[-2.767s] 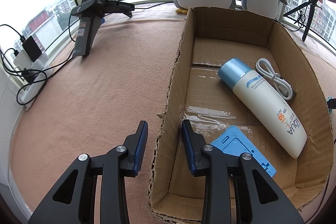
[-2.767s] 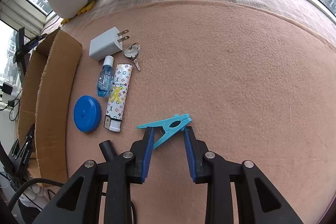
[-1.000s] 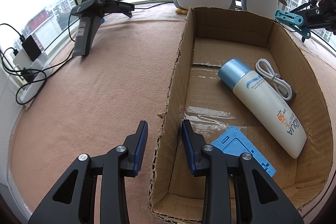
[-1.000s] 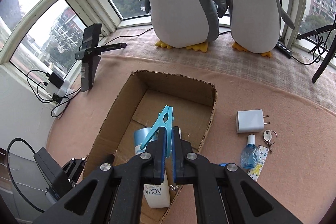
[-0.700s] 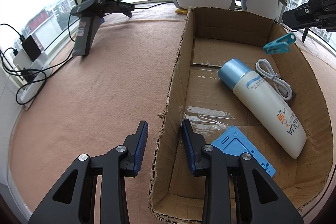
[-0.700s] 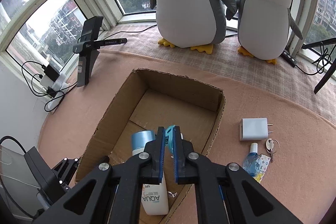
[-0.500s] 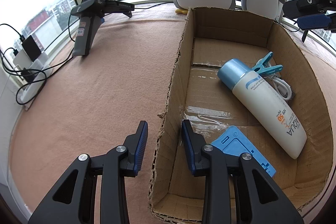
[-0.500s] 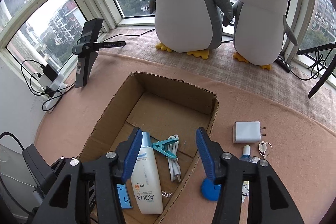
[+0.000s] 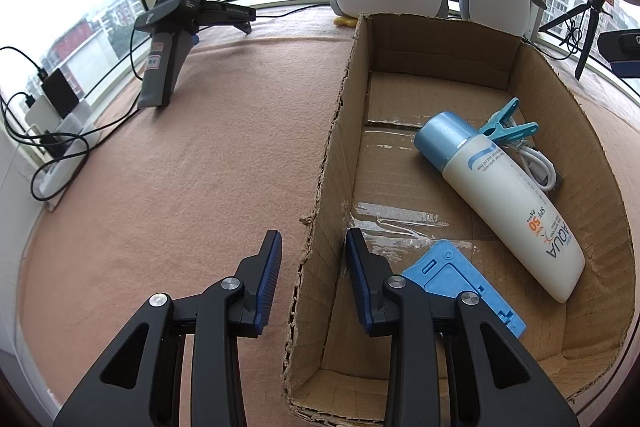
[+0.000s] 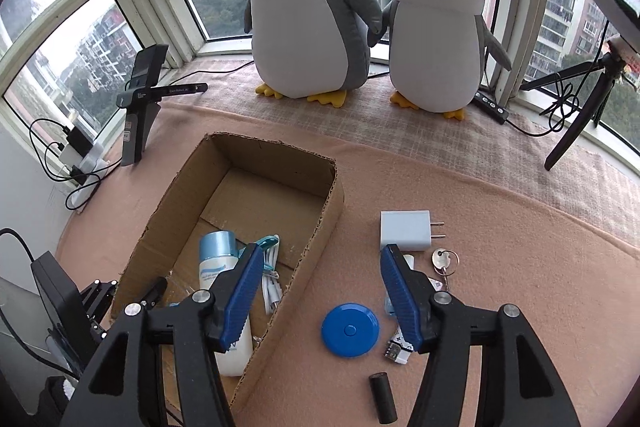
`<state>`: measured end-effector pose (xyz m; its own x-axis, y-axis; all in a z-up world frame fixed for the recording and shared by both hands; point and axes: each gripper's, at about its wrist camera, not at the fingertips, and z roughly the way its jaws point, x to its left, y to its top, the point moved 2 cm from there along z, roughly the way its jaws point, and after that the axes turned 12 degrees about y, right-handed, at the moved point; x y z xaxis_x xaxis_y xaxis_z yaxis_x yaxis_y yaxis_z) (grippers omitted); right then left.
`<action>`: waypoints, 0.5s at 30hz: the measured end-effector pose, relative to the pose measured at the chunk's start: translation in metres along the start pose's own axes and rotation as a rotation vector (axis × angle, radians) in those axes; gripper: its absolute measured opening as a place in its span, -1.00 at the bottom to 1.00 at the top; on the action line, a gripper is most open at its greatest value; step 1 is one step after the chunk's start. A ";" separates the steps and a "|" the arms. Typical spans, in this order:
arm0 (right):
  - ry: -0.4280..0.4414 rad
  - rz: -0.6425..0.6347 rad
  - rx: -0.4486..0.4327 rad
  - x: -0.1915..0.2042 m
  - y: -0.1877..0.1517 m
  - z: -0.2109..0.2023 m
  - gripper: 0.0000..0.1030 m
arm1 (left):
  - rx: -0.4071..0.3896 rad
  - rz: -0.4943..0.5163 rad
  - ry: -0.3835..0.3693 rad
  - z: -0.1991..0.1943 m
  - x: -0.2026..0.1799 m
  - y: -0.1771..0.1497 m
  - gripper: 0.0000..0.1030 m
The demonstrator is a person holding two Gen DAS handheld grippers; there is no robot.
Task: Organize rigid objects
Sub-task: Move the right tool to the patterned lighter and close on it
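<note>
Partway through: clothespin (image 9: pixel 505 125), sunscreen tube (image 9: pixel 500 201) and cable (image 9: pixel 538 169) lying inside cardboard box (image 9: pixel 434 41), charger (image 10: pixel 406 235), keys (image 10: pixel 444 263) and blue disc (image 10: pixel 350 330) waiting outside, both grippers' jaws apart, empty.

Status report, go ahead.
Both grippers open, left straddling the box wall, right empty. Clothespin in box. Blue disc unobstructed.

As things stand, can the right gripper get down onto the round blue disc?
Probably yes: the right gripper is open and empty above the round blue disc, which lies flat on the cloth outside the cardboard box, nothing covering it.
</note>
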<state>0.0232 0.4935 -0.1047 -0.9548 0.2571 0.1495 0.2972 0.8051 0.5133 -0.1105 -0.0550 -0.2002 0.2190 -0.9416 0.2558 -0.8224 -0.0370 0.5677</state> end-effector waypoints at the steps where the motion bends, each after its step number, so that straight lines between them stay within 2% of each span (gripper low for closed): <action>1: -0.004 0.003 0.005 -0.004 -0.002 -0.001 0.10 | 0.000 0.000 0.000 0.000 0.000 0.000 -0.40; 15: -0.077 0.133 0.059 -0.068 -0.036 0.000 0.10 | -0.001 0.000 0.002 0.000 0.000 0.000 -0.40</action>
<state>0.0778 0.4473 -0.1337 -0.9040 0.4018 0.1459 0.4229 0.7907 0.4427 -0.1105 -0.0551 -0.2000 0.2197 -0.9409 0.2576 -0.8222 -0.0365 0.5681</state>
